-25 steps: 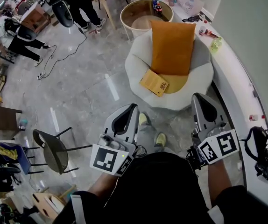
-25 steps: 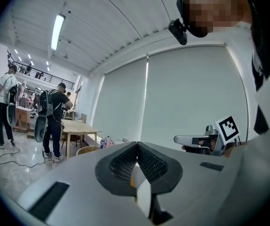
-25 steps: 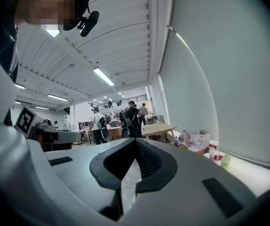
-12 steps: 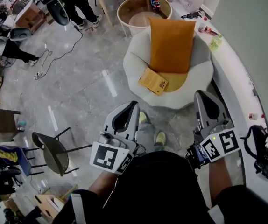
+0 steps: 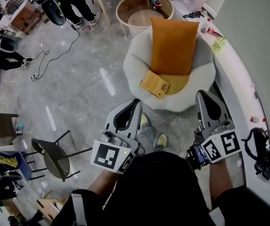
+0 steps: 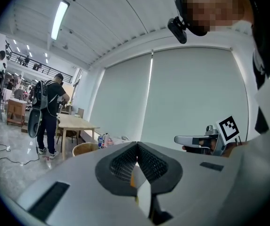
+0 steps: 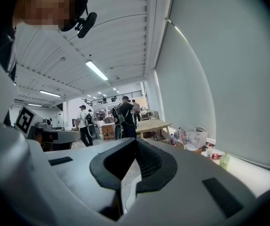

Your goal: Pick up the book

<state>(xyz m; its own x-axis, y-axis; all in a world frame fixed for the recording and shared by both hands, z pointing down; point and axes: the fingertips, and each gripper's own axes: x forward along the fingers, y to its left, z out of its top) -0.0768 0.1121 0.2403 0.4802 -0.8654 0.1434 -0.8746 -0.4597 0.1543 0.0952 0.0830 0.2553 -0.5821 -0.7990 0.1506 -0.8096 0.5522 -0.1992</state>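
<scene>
Book (image 5: 154, 84) lies at the front seat edge of the armchair (image 5: 135, 60), beside the orange cushion (image 5: 174, 46), well apart from my left gripper (image 5: 135, 103) and right gripper (image 5: 202, 95), both with 2 jaws pressed together on nothing; arriving unopened, I judge, they could shove it off.

grey left claw (image 5: 134, 102), black shirt (image 5: 159, 187)

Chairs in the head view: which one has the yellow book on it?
The round white armchair with the orange cushion: the thin yellow book lies on its seat. The dark thin-legged chair at the left has no book.
</scene>
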